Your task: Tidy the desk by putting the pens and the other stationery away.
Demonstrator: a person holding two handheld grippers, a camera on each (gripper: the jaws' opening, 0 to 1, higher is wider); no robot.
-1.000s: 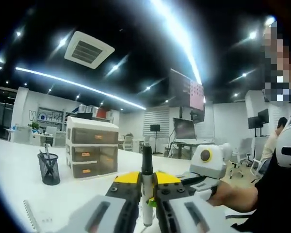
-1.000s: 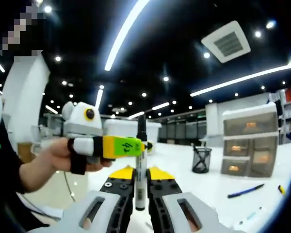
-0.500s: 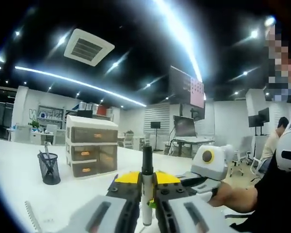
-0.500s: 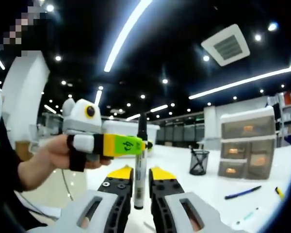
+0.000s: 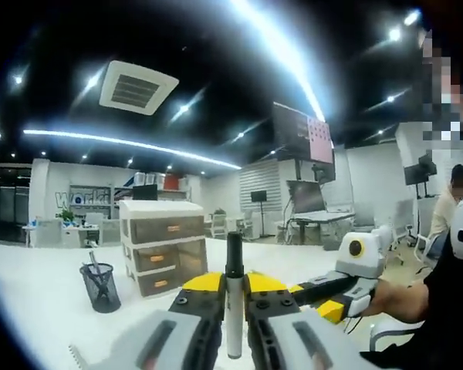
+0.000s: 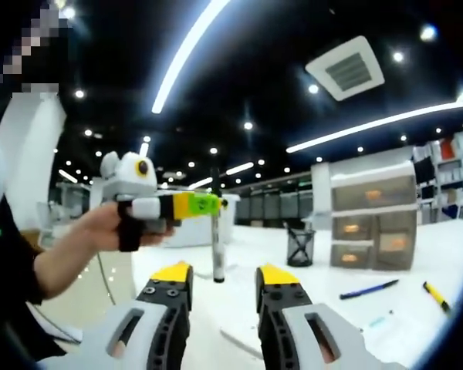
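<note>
**A:** Where is the marker (image 5: 233, 297) now?

**B:** Your left gripper (image 5: 233, 302) is clamped on it, and it stands straight up. Your right gripper (image 6: 218, 279) has its jaws apart, holding nothing.

**A:** Where should it go?

**B:** I think the pen cup (image 5: 100, 287). It sits on the desk (image 5: 38, 308) just left of the drawers (image 5: 160, 245), well ahead of your left gripper. Nothing stands in the way.

**A:** What else is left?

**B:** A blue pen (image 6: 370, 289) and a yellow pen (image 6: 437, 296) lie on the desk, below the drawers in the right gripper view.

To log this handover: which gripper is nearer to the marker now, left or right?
Left. The left gripper is shut on the marker. The right gripper is open, its jaws apart from the marker.
</note>
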